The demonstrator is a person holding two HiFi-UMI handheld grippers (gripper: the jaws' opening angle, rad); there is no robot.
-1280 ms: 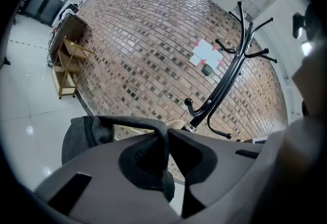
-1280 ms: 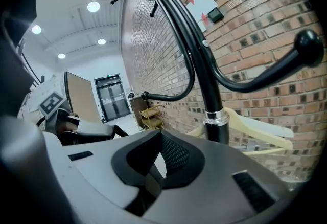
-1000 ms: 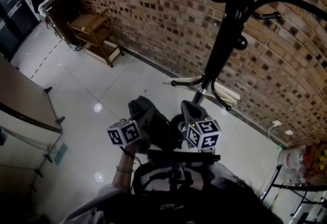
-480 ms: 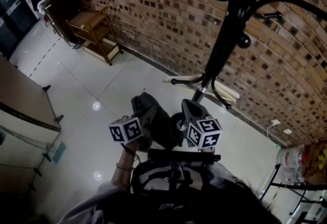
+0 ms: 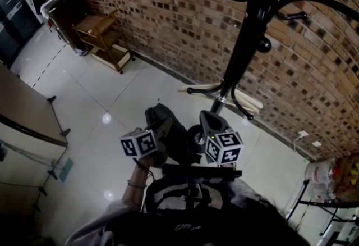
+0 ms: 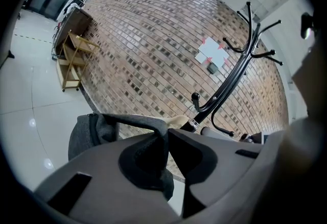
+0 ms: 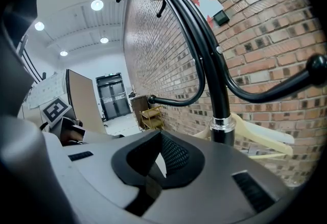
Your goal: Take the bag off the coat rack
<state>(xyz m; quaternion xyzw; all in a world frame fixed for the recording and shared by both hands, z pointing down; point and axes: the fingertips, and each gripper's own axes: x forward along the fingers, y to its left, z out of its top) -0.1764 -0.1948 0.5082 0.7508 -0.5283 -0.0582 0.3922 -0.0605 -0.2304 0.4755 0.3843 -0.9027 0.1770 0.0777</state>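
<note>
The bag (image 5: 171,132) is dark grey. The rack (image 5: 245,42) is glossy black. The wall (image 5: 168,3) is red-brown brick, mottled with darker bricks and lined with pale mortar. The floor (image 5: 95,93) is glossy white tile with thin dark joints. The hanger (image 5: 252,103) is cream. The trolley (image 5: 104,37) is tan wood.

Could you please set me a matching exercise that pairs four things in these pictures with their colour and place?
Things:
1. bag
2. coat rack
3. hanger
4. wooden trolley

Descriptions:
A. black, upright before the brick wall
B. cream, low beside the rack's pole
C. grey, clamped in the left gripper
D. brown, against the wall at the head view's upper left

Pairs: 1-C, 2-A, 3-B, 4-D
</note>
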